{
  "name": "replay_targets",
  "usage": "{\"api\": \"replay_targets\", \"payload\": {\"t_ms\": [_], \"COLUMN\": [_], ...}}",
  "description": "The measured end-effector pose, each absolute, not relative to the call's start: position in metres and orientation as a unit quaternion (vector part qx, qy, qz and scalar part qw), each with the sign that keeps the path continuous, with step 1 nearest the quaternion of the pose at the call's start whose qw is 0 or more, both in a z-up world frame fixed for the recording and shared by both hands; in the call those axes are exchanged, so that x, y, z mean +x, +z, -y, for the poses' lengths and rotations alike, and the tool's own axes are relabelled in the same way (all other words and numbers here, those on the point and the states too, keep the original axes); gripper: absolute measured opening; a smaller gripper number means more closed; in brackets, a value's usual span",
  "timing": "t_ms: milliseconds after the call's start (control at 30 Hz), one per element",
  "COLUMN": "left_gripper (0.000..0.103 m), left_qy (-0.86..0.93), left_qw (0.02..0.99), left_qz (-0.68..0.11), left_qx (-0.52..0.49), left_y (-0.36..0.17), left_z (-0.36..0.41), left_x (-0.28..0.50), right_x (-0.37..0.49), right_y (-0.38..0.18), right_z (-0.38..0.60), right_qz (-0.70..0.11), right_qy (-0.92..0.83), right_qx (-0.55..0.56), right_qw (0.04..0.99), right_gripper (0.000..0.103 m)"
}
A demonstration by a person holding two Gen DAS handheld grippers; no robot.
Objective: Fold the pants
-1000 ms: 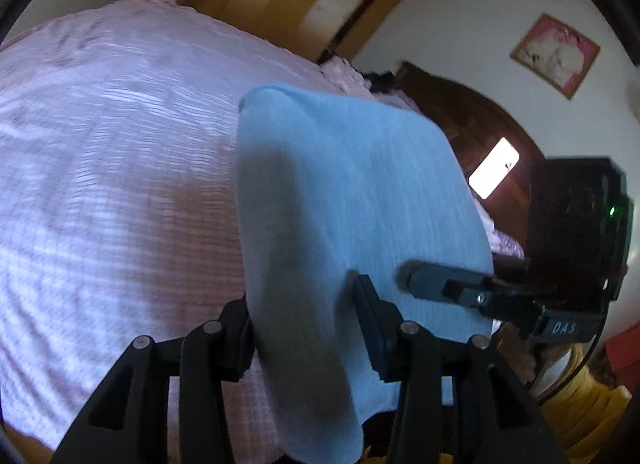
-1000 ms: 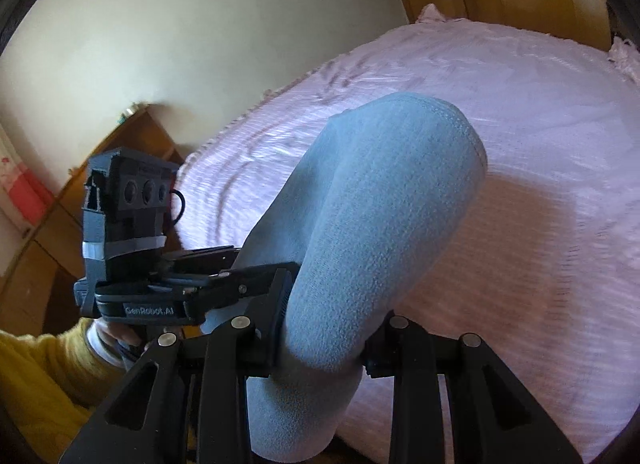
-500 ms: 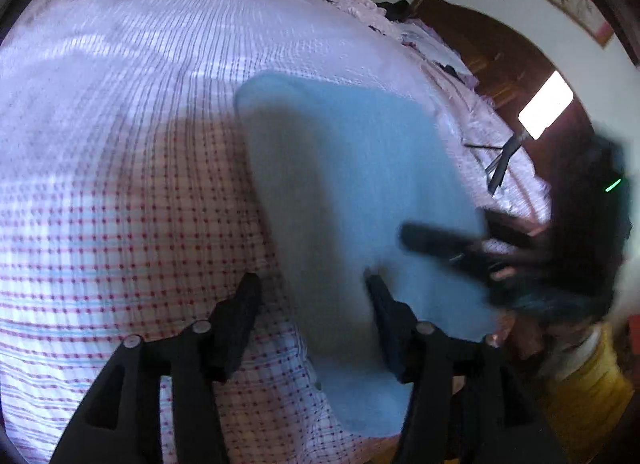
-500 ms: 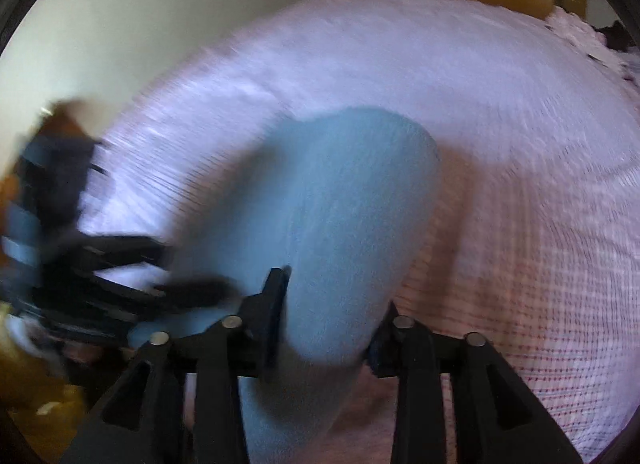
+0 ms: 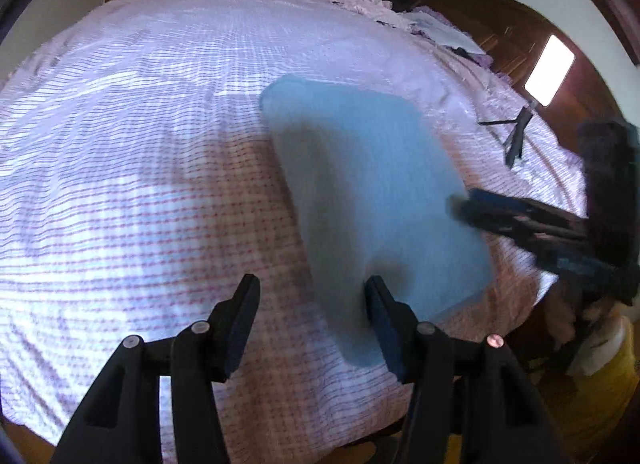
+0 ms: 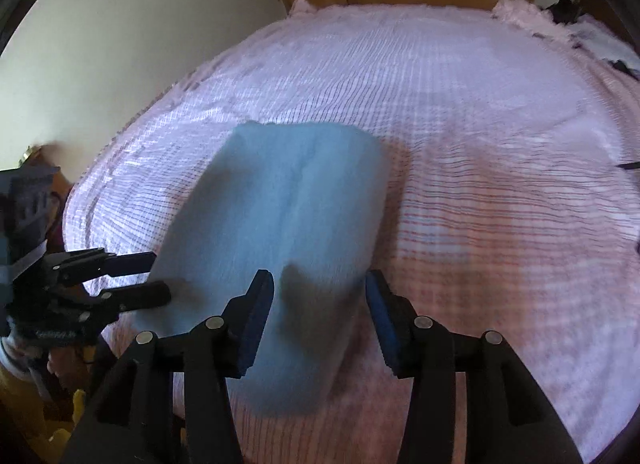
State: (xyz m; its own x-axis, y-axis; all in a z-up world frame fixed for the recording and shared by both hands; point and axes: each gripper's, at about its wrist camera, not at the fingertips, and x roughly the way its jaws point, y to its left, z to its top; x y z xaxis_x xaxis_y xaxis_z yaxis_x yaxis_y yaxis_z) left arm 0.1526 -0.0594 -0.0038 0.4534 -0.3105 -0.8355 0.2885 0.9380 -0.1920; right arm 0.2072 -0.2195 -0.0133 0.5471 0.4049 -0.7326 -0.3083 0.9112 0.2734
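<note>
Looks pretty far along. Pants (image 5: pixel 372 200) already down to a compact blue-grey rectangle, lying flat on the bed (image 5: pixel 132 136), lower centre-right of the left wrist view and dead centre low in the right wrist view. A faint seam or crease running up the middle of the bundle there, so probably folded over more than once. No loose legs or waistband sticking out anywhere visible. Judging by that, maybe one last fold or just a tidy-up and smoothing left; hard to say from here whether a smaller packet is wanted.

Left gripper (image 5: pixel 312 308): jaws spread wide, not clamping anything. Near edge of the pants sitting by the right-hand finger, possibly brushing it, but no pinch; the other finger over bare bed cover.

Right gripper (image 6: pixel 320 304): also spread wide, straddling the near end of the pants, cloth lying loose in the gap. Can't tell if the pads actually touch the fabric. Nothing lifted, so released by the look of it.

Each gripper showing at the side of the other's frame, a bit blurred, right up against opposite edges of the bundle.
</note>
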Motion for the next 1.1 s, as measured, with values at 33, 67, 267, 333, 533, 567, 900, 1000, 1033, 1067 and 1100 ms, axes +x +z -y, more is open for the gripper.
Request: {"api": "replay_targets", "payload": {"t_ms": [33, 67, 267, 333, 533, 567, 900, 1000, 1033, 1067, 1100], "left_gripper": [0.059, 0.059, 0.063, 0.064, 0.064, 0.064, 0.087, 0.091, 0.092, 0.093, 0.093], "left_qy": [-0.170, -0.160, -0.145, -0.143, -0.133, -0.131, -0.113, -0.098, -0.087, -0.078, -0.067], "left_qw": [0.854, 0.855, 0.860, 0.861, 0.873, 0.873, 0.877, 0.879, 0.880, 0.880, 0.879], "left_qz": [-0.492, -0.492, -0.489, -0.487, -0.469, -0.469, -0.468, -0.467, -0.466, -0.468, -0.472], "left_qx": [-0.004, 0.011, 0.028, 0.017, 0.005, 0.002, -0.009, 0.000, 0.008, 0.014, 0.021], "left_y": [-0.005, -0.010, -0.032, -0.034, -0.029, -0.027, -0.024, -0.035, -0.040, -0.043, -0.049], "left_z": [0.058, 0.059, 0.063, 0.062, 0.044, 0.038, 0.036, 0.038, 0.040, 0.043, 0.044], "left_x": [0.151, 0.151, 0.153, 0.152, 0.132, 0.125, 0.075, 0.064, 0.061, 0.060, 0.059], "right_x": [0.202, 0.197, 0.191, 0.194, 0.183, 0.178, 0.128, 0.119, 0.116, 0.115, 0.115], "right_y": [-0.011, -0.011, -0.048, -0.056, -0.044, -0.041, -0.030, -0.036, -0.039, -0.045, -0.050], "right_z": [0.219, 0.220, 0.210, 0.211, 0.220, 0.221, 0.224, 0.220, 0.220, 0.218, 0.218], "right_qz": [-0.427, -0.427, -0.464, -0.466, -0.452, -0.448, -0.424, -0.412, -0.409, -0.410, -0.412], "right_qy": [0.203, 0.202, 0.158, 0.152, 0.143, 0.140, 0.125, 0.108, 0.100, 0.090, 0.083], "right_qx": [0.058, 0.057, 0.014, 0.033, 0.057, 0.056, 0.054, 0.044, 0.042, 0.038, 0.036], "right_qw": [0.879, 0.880, 0.872, 0.871, 0.879, 0.881, 0.895, 0.904, 0.906, 0.907, 0.907], "right_gripper": [0.041, 0.041, 0.041, 0.041, 0.041, 0.041, 0.068, 0.088, 0.090, 0.091, 0.091]}}
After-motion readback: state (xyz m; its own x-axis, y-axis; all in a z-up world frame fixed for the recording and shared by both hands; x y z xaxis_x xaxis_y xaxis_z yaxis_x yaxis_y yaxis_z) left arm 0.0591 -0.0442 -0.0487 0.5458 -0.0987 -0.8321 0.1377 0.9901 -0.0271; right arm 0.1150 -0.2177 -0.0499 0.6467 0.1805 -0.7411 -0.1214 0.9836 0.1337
